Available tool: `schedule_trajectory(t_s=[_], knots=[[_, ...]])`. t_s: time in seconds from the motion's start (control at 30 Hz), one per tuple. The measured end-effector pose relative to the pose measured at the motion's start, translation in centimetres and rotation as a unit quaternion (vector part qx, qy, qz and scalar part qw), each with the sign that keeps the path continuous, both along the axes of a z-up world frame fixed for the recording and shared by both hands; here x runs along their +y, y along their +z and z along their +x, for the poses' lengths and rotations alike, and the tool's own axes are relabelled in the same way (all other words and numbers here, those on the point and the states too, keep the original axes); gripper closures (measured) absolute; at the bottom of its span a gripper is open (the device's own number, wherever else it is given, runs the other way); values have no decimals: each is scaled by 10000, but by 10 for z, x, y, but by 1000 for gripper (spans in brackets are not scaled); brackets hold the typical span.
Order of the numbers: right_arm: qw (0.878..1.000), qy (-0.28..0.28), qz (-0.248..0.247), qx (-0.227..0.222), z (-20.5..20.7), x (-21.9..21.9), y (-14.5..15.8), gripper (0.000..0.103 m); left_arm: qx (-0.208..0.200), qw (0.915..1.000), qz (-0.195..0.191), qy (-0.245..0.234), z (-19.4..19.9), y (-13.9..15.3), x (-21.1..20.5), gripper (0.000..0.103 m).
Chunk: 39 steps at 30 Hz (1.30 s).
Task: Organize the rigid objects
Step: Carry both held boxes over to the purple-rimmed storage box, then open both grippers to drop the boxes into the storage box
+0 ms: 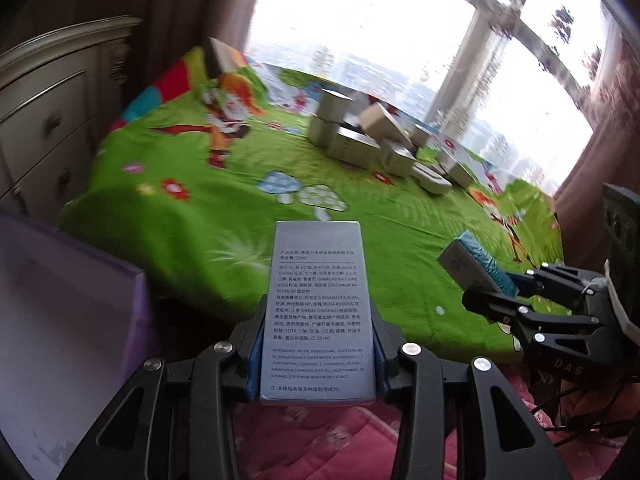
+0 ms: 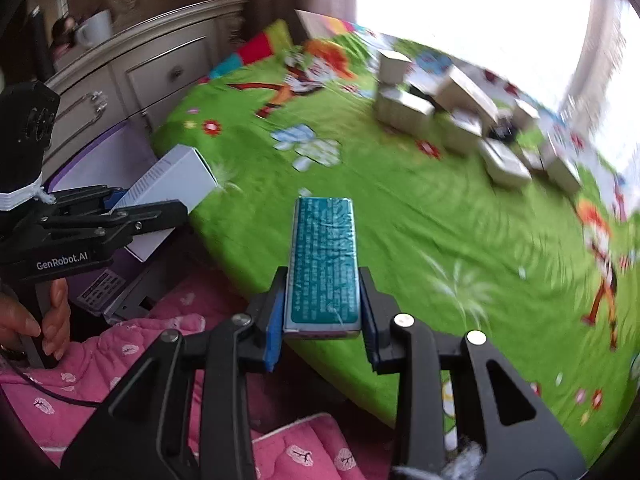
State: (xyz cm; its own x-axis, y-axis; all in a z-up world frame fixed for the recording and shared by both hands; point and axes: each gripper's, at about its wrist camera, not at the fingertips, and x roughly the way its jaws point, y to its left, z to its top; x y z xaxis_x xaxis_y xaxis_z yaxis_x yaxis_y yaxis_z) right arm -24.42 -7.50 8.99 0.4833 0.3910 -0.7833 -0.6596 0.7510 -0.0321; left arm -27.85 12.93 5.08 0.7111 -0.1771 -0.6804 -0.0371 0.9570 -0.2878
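Purple bin [image 1: 80, 320] at far left, beside the bed's edge, its white inside showing. Left gripper [image 1: 316, 344] clamps a grey box [image 1: 316, 304] (printed ingredient text faces the camera), pads pressed on both long sides; box hangs over the bed's near edge, next to the bin. Green sheet [image 1: 200, 208] covers the bed. Pile of pale boxes [image 1: 360, 136] lies well apart, toward the window. Right gripper [image 2: 324, 312] grips a teal box [image 2: 324, 264] narrowly, held above the sheet's near edge. A hand [image 2: 44, 320] holds the left gripper's handle.
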Motion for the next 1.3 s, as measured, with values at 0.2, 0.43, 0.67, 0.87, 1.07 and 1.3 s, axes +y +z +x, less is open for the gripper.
schedule_trajectory(t_s=[0.2,0.43,0.67,0.87,1.07,1.3], knots=[[9942,920,-424,-361,-16,51,7,66,-318,9983,74,488,-26,16,29,60],[9766,1973,-641,-563,-46,119,8,66,-470,9925,45,1132,-52,24,70,60],[9492,2943,-887,-679,-73,186,4,66,-230,9771,186,2109,-80,18,124,60],[9229,3690,-863,-685,-105,242,-5,66,107,9494,288,3127,-111,10,183,60],[9102,4036,-906,-217,-121,272,-34,65,644,9129,347,4015,-123,-3,215,36],[9319,3605,-373,-153,-94,246,-20,32,321,8894,236,4553,-133,7,212,18]])
